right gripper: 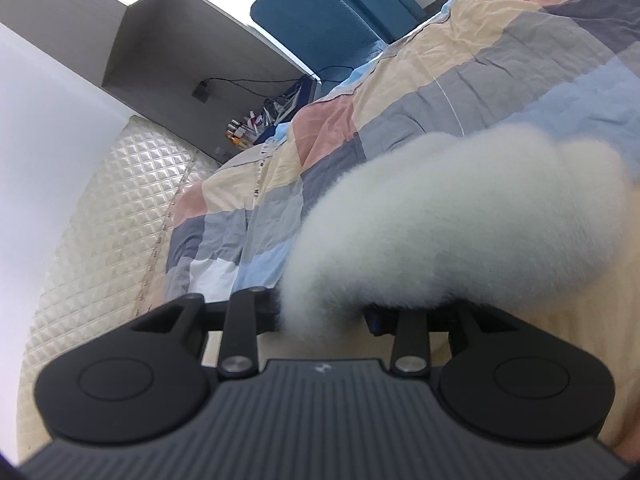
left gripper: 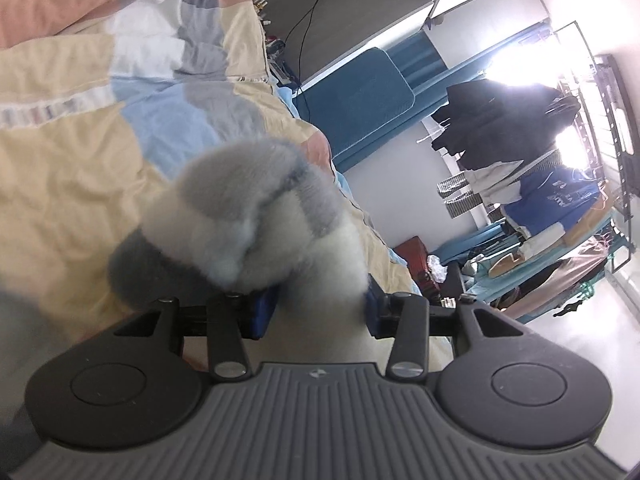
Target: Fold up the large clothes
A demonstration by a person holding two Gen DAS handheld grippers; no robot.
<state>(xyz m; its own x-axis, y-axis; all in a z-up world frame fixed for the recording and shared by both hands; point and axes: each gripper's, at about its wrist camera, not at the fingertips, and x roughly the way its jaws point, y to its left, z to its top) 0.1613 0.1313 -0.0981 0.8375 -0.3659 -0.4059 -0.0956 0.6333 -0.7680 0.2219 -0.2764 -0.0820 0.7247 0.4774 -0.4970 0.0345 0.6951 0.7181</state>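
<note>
Low centre of the left wrist view: left tool point(left gripper: 318, 314), jaws partly apart, fleece point(left gripper: 256, 216) bunched between the blue pads point(left gripper: 264, 312). Fabric fills the gap and touches both pads, but firm pinch vs. loose contact: cannot tell.

- Fleece is fluffy, white with grey bands, blurred. It rises from the jaws toward frame centre, covering the fingertips.
- Behind it, filling the left half: bed with a patchwork quilt point(left gripper: 80, 160) in cream, pink, blue, grey and white.
- Right side of that view: clothes rack point(left gripper: 540, 184) with dark and blue garments against a bright window. Blue cushion point(left gripper: 360, 96) upper centre.

Right wrist view:
- Right tool point(right gripper: 320, 316) at low centre, jaws partly apart.
- White fleece point(right gripper: 460, 220) drapes from the jaw gap up and out to the right, hiding the right pad and both fingertips.
- Fabric sits in the gap; whether it is gripped or just lying there: cannot tell.
- Quilt point(right gripper: 360, 120) spans the upper right.
- White quilted mattress pad point(right gripper: 100, 220) on the left.
- Grey shelf point(right gripper: 180, 40) upper left, small bottles point(right gripper: 244, 128) under it beside the bed edge.
</note>
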